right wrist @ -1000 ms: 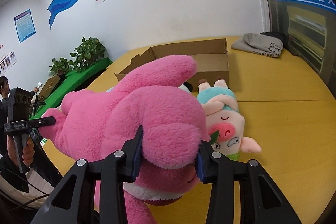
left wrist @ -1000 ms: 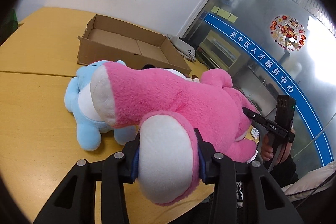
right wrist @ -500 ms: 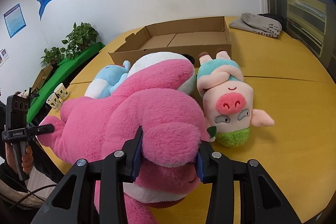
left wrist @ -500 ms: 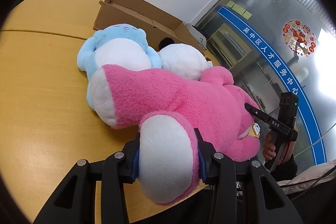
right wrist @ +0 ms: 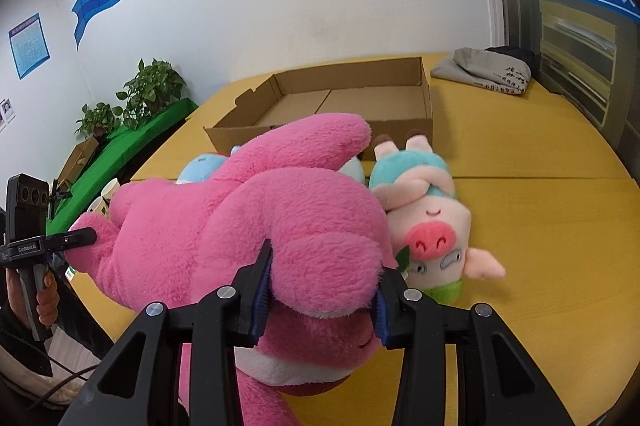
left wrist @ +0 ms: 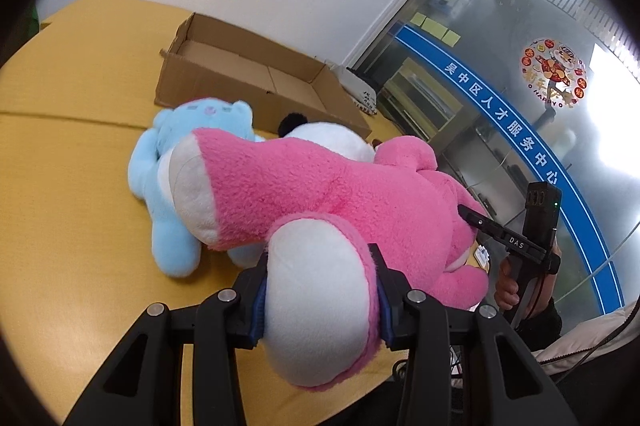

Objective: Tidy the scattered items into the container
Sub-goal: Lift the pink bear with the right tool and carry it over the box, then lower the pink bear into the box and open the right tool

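My left gripper (left wrist: 318, 300) pinches the fuzzy pink bear (left wrist: 320, 186) by its white-soled foot; my right gripper (right wrist: 322, 292) squeezes its rounded head. It hangs above the yellow table (right wrist: 540, 226), the shallow cardboard box (right wrist: 344, 102) beyond.

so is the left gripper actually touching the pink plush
Touching. The left wrist view shows the left gripper with both pads pressed into the white-soled foot of the pink plush.

The pink plush (left wrist: 320, 186) hides most of the white plush (left wrist: 332, 138) (only a rounded top shows) and covers part of the blue bear (left wrist: 168, 186).
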A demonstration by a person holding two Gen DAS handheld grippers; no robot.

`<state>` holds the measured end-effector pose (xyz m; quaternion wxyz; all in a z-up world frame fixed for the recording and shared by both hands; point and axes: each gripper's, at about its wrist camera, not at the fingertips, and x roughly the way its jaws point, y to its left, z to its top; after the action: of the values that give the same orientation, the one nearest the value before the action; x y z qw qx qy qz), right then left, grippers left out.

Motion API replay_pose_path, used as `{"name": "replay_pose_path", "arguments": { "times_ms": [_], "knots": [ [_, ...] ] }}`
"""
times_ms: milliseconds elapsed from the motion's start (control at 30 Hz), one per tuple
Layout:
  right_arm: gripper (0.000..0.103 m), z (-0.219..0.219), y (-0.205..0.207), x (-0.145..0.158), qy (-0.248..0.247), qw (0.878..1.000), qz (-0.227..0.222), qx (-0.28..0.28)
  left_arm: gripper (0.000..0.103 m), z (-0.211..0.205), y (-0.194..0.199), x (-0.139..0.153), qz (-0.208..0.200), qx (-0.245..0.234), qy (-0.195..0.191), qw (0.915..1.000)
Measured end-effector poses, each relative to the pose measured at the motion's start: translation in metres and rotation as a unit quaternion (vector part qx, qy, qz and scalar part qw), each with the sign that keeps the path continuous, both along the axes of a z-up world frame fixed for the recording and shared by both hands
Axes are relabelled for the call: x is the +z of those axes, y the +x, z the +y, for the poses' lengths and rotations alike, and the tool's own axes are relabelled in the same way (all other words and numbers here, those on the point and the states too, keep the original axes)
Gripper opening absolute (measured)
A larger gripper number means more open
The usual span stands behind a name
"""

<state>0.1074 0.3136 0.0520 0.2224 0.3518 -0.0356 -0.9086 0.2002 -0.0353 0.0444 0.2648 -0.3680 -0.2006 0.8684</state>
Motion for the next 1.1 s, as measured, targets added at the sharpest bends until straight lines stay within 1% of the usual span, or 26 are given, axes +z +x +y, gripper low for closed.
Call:
{"name": "replay_pose_path", "arguments": {
  "times_ms": [167,333,400,533,567,633,700,767,833,900,1000,1033,1067,1100],
  "knots": [
    [0.044,-0.004,-0.025,0.020,-0.001,1.000,0.026,0.002,0.041,0.002,-0.027,0.029,0.034,-0.006,-0.011,0.9994],
    [0.044,-0.009,-0.070,0.045,-0.004,0.999,0.050,0.006,0.041,0.002,-0.079,0.058,0.070,-0.013,-0.029,0.9970],
    [0.044,-0.012,-0.096,0.056,-0.002,0.998,0.059,0.008,0.041,0.003,-0.107,0.071,0.084,-0.013,-0.036,0.9957],
    [0.044,-0.022,-0.165,0.078,0.005,0.997,0.073,0.007,0.041,0.007,-0.180,0.093,0.101,-0.012,-0.043,0.9939],
    [0.044,-0.025,-0.187,0.082,0.010,0.997,0.073,0.004,0.041,0.008,-0.194,0.096,0.101,-0.013,-0.047,0.9937],
    [0.044,-0.029,-0.227,0.088,0.017,0.997,0.072,-0.002,0.041,0.011,-0.238,0.099,0.089,-0.013,-0.061,0.9941],
    [0.044,-0.032,-0.260,0.085,0.023,0.998,0.063,-0.007,0.041,0.015,-0.276,0.088,0.066,-0.015,-0.075,0.9948],
    [0.044,-0.035,-0.298,0.071,0.036,0.998,0.046,-0.012,0.041,0.019,-0.314,0.070,0.036,-0.020,-0.087,0.9953],
    [0.044,-0.037,-0.334,0.048,0.048,0.998,0.021,-0.018,0.041,0.021,-0.347,0.046,0.000,-0.021,-0.092,0.9956],
    [0.044,-0.037,-0.363,0.019,0.054,0.998,-0.014,-0.026,0.041,0.024,-0.376,0.013,-0.040,-0.019,-0.097,0.9942],
    [0.044,-0.039,-0.391,-0.033,0.075,0.994,-0.073,-0.034,0.041,0.032,-0.400,-0.037,-0.093,-0.022,-0.114,0.9889],
    [0.045,-0.039,-0.395,-0.046,0.082,0.992,-0.083,-0.037,0.041,0.029,-0.401,-0.042,-0.098,-0.021,-0.107,0.9891],
    [0.045,-0.037,-0.394,-0.051,0.081,0.992,-0.084,-0.037,0.041,0.027,-0.400,-0.045,-0.102,-0.020,-0.099,0.9896],
    [0.045,-0.034,-0.392,-0.050,0.075,0.993,-0.085,-0.034,0.041,0.024,-0.400,-0.049,-0.107,-0.019,-0.091,0.9899]
  ]
}}
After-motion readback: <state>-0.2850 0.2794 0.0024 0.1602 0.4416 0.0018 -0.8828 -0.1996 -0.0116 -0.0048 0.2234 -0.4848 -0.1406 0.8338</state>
